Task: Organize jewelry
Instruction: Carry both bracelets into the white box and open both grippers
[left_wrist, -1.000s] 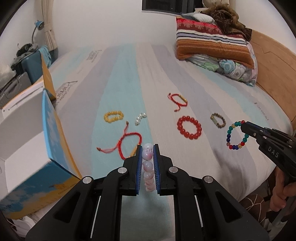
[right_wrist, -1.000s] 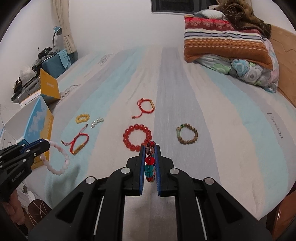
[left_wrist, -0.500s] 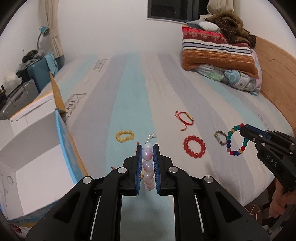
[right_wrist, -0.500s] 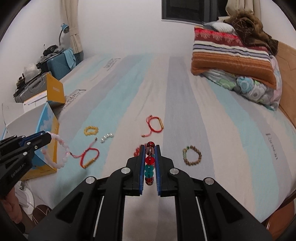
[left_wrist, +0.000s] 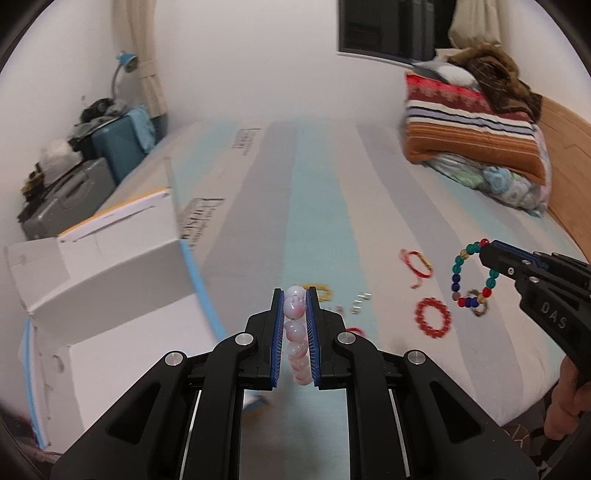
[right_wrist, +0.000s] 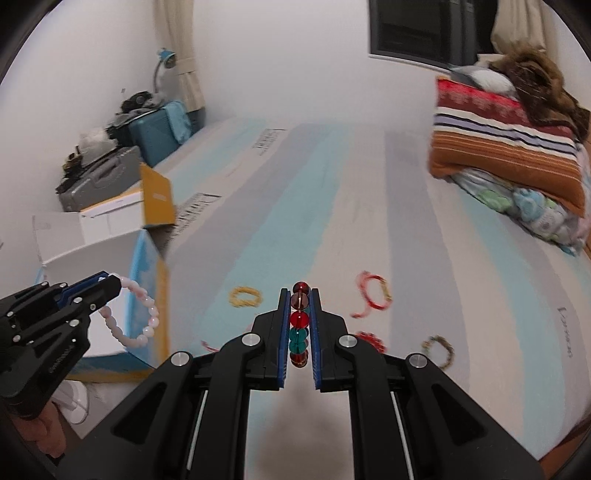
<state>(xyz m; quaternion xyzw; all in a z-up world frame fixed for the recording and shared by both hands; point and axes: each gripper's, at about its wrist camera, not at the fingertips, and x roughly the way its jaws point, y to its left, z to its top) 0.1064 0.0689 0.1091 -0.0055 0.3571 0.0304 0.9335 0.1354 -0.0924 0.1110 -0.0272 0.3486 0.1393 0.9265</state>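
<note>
Left gripper (left_wrist: 294, 332), lower centre, is clamped on a pink bead bracelet (left_wrist: 295, 325); right gripper (right_wrist: 298, 328) is clamped on a multicoloured bead bracelet (right_wrist: 299, 325), both carried above the bed. Judged step: transfer to the open white box (left_wrist: 110, 280) at left, calling for release over its opening. Beyond lie a red bead bracelet (left_wrist: 433, 316), a red cord bracelet (left_wrist: 416, 261) and a yellow bracelet (right_wrist: 244, 296); the box's raised flap (right_wrist: 158, 199) may obstruct.

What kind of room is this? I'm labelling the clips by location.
Most likely a bedroom: the bracelets lie on a striped bed sheet, folded blankets and pillows are stacked by a wooden headboard, and suitcases stand against the wall.
</note>
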